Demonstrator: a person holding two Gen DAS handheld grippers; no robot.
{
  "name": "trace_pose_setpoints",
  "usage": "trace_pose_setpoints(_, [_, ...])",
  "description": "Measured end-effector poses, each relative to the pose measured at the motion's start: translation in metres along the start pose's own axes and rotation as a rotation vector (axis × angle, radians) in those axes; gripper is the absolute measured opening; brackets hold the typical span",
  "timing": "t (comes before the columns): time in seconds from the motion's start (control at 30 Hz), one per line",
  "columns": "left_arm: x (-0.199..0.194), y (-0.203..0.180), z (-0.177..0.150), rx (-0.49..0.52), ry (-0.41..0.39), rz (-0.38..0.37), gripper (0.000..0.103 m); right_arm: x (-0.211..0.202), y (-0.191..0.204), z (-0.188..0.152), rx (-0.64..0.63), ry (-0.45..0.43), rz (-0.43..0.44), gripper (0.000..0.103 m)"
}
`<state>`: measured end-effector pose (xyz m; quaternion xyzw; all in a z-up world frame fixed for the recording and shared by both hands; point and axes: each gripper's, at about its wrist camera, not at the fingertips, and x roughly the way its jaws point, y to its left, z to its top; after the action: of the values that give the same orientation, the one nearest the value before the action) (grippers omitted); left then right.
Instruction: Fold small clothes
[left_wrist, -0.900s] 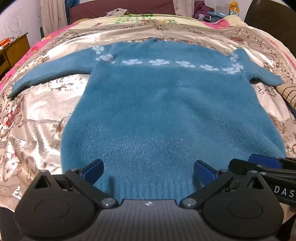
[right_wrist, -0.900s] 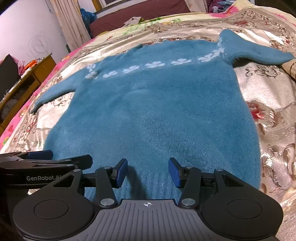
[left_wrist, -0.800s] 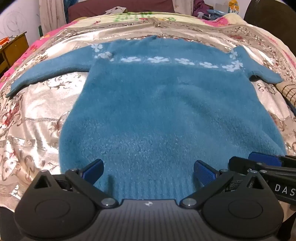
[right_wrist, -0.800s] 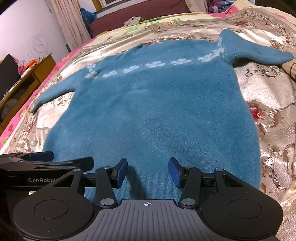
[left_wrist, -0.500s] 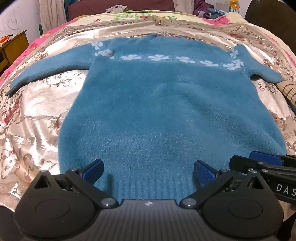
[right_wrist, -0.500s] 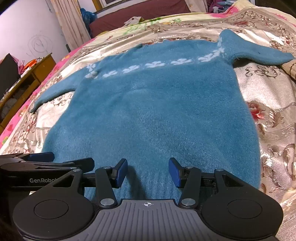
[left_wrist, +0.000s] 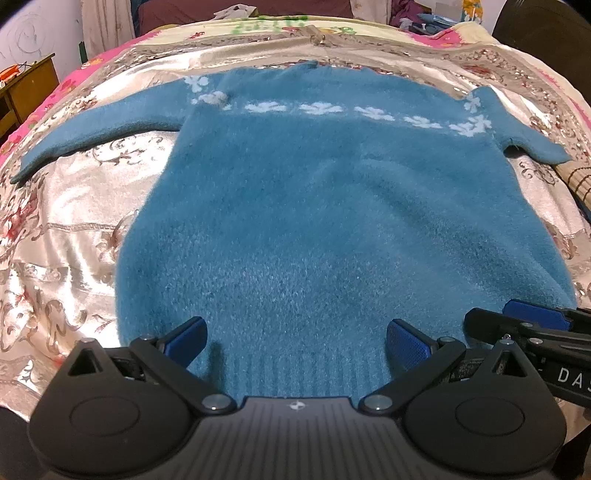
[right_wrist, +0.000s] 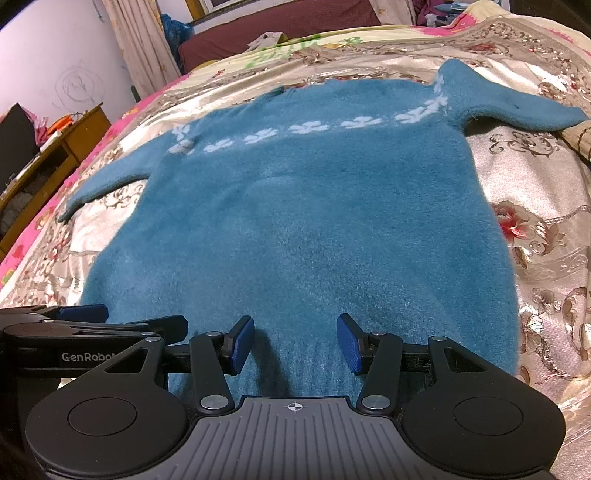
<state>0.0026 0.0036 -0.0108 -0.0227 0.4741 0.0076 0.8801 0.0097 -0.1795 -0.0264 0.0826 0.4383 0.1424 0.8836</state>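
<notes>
A white wall (right_wrist: 55, 55) stood behind a wooden cabinet (right_wrist: 62, 147); pale curtains (right_wrist: 144, 40) hung beside a maroon sofa (right_wrist: 280, 22).

a floral satin bedspread (left_wrist: 74, 206) covers the bed. a wooden desk (right_wrist: 55, 147) stands at its left edge, curtains (right_wrist: 140, 48) hang behind, and a maroon headboard (right_wrist: 280, 22) lies beyond.

A fuzzy teal sweater (left_wrist: 332, 221) with a band of white flowers across the chest lies flat and unfolded on the bed (left_wrist: 74, 229), sleeves spread sideways, ribbed hem at the near edge.
</notes>
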Motion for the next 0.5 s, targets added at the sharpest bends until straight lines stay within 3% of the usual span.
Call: trace_pose_setpoints(0.5, [0.0029,0.0012,-0.0005,-0.004,0.016,0.003,0.103,-0.0006,-0.0011,0.0009,-0.006,-0.006,-0.016,0.051])
